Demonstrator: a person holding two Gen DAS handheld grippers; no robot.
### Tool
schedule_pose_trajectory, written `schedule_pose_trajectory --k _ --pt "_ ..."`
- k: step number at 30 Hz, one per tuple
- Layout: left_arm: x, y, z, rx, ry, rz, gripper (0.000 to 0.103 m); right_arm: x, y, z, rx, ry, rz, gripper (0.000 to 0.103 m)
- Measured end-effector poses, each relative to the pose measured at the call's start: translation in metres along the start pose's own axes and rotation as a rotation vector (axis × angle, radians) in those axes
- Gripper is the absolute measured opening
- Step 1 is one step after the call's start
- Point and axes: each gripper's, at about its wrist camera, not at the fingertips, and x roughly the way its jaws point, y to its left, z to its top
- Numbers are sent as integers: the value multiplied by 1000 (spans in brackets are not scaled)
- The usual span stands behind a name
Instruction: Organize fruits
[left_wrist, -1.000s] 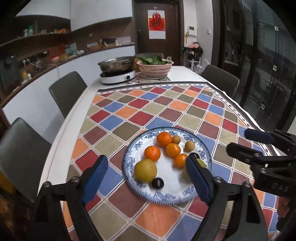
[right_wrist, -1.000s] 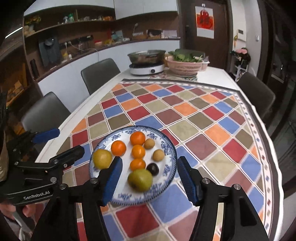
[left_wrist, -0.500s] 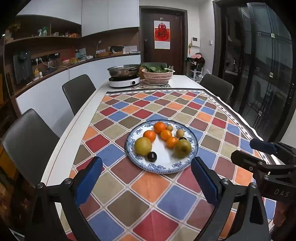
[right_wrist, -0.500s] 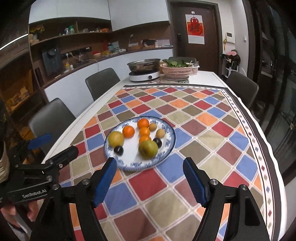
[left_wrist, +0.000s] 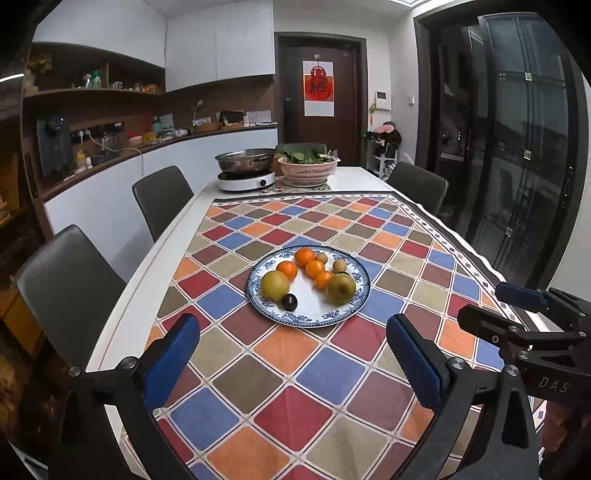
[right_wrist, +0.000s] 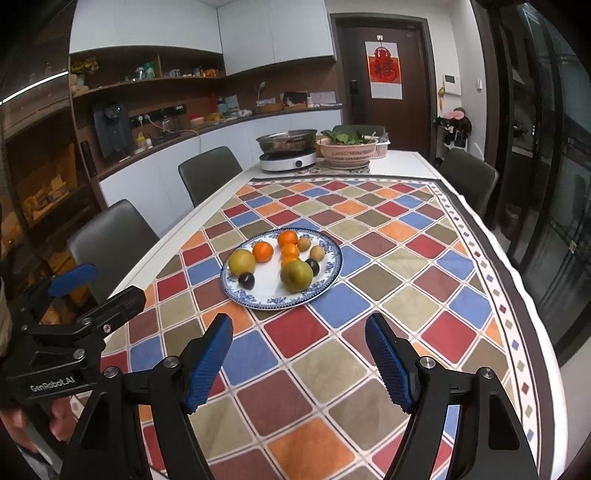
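Observation:
A blue-and-white plate sits on the chequered tablecloth. On it lie two yellow-green pears, several oranges, two dark plums and two small brown fruits. My left gripper is open and empty, well back from the plate. My right gripper is open and empty, also back from the plate. Each gripper shows at the edge of the other's view: the right and the left.
A pan on an induction cooker and a pink basket of greens stand at the table's far end. Grey chairs line the left side, and one chair stands at the far right. Dark glass doors are on the right.
Both grippers have pulled back and up from the plate, which now looks smaller and farther. Both stay open. The fruits have not moved.

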Motion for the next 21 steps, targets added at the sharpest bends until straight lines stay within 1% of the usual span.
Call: schedule_pose_trajectory --k 10,14,21 --pt "-24 -5 -8 0 -23 1 103 -32 5 -13 -15 -54 -17 75" --pt "-32 -6 -10 -2 -31 -4 103 -39 5 -16 -12 -65 -12 75" --pt "-41 -7 -15 -10 -32 9 103 -48 7 -20 -18 -83 -10 75"
